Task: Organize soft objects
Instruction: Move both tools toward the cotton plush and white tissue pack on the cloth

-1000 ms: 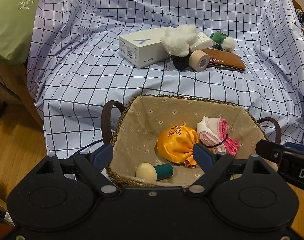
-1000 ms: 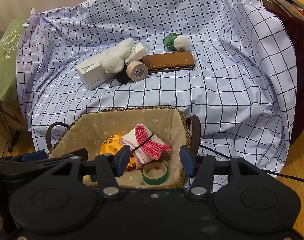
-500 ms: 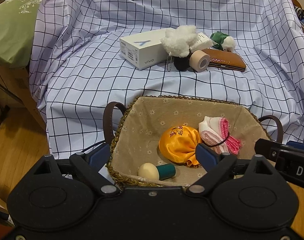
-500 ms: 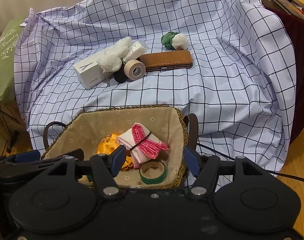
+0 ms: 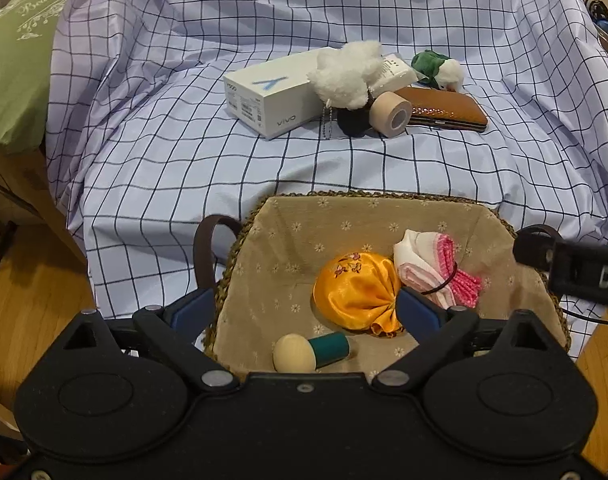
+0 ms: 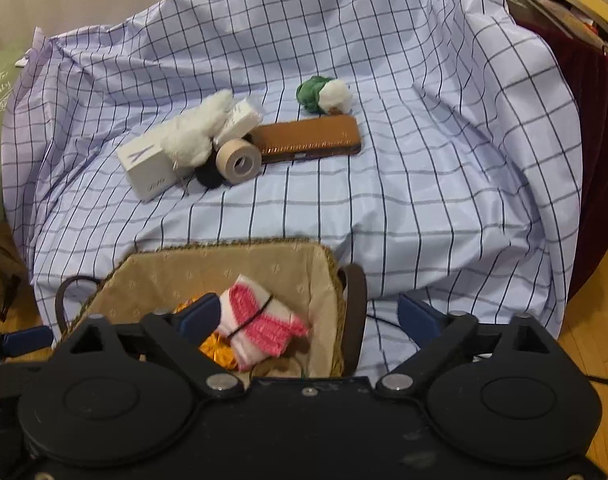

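Both grippers, left (image 5: 304,312) and right (image 6: 312,316), hover with fingers spread wide and holding nothing above the woven basket with beige floral lining (image 5: 304,216) at the near edge of the blue checked cloth (image 5: 183,152). Inside lie an orange satin pouch (image 5: 356,288) touching a pink-and-white folded cloth bundle (image 5: 432,264). Farther back, a fluffy white plush toy (image 5: 348,74) rests against a white phone box (image 5: 267,96), near a green-and-white soft ball (image 6: 324,94).

Cloth (image 5: 183,152) lilac w/ dark grid; pouch (image 5: 356,292) orange satin; basket lining (image 5: 287,248) beige floral.
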The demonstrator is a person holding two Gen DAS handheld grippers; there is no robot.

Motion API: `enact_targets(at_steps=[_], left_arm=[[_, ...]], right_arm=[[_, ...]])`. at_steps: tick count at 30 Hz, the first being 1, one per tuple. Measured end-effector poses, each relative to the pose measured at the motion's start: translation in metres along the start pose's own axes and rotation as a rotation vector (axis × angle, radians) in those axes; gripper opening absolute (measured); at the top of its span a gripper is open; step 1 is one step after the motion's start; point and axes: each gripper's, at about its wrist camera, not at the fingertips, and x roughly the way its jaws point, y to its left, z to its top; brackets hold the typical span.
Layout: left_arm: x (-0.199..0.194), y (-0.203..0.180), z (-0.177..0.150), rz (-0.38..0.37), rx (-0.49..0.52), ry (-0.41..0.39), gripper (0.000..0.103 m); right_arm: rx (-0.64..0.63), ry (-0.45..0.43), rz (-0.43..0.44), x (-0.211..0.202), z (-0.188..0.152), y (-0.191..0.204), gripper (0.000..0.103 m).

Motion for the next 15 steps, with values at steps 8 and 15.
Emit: enact_targets(at_steps=[8,15], left_arm=[[0.012,0.003,0.027,-0.021,0.015,-0.011,0.095],[0.033,0.006,0.063,-0.009,0.022,-0.04,0.095]], right_arm=[[-0.011,-0.053,-0.007,0.015,0.035,-0.001,0.103],[-0.026,-0.042,-0.004,0.042,0.067,-0.003,0.103]])
